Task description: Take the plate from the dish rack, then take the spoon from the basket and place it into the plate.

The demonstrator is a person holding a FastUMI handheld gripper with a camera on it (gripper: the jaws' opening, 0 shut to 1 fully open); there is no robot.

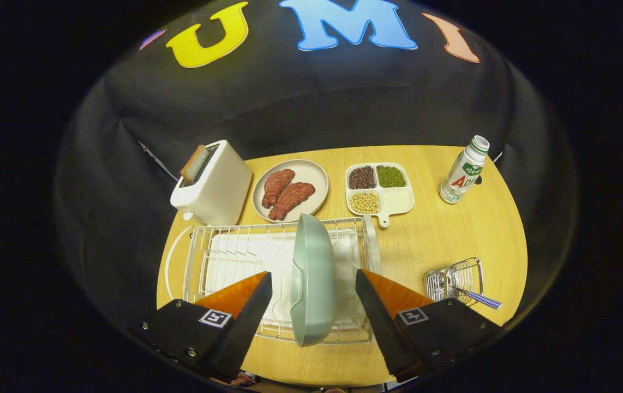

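Note:
A pale green plate [313,278] stands on edge in the white wire dish rack [224,254]. My gripper [314,284] is open, its two fingers spread on either side of the plate without touching it. A small wire basket [456,278] sits to the right of the rack, beyond the right finger. The spoon's blue-and-white checked handle [483,299] sticks out of the basket toward the right.
Beyond the rack on the round wooden table [442,234] stand a white toaster [213,185] holding toast, a beige plate with meat pieces [317,180], a divided tray of beans [399,199] and a white bottle [464,170].

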